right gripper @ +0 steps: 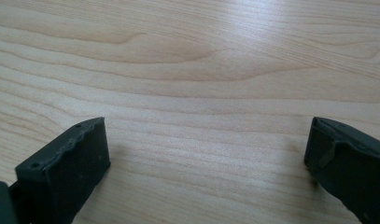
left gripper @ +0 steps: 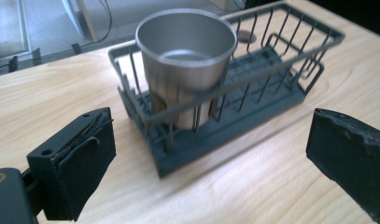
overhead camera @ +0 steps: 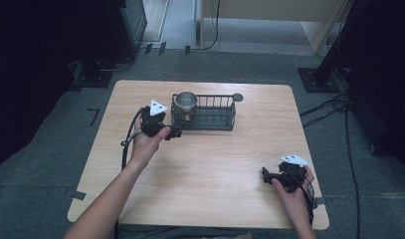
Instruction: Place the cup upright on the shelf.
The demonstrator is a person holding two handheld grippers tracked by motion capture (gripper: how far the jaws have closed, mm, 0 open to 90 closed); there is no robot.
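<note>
At far-left end of dark wire rack [overhead camera: 210, 113] stood shiny steel cup [left gripper: 186, 60], upright. Left claw [overhead camera: 171, 132] gaped just beside rack, empty; approach step. Next: close on cup rim. Right claw [right gripper: 208, 172] spread, idle on wooden desk [overhead camera: 205, 169].

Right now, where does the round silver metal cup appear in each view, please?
High view: the round silver metal cup stands upright at the left end of the dark wire rack, near the table's far edge.
Left gripper view: the cup is at upper centre, inside the rack's near end.
Right gripper view: bare pale wooden tabletop between the jaws.
Shared landmark: the tabletop's wood grain.
</note>
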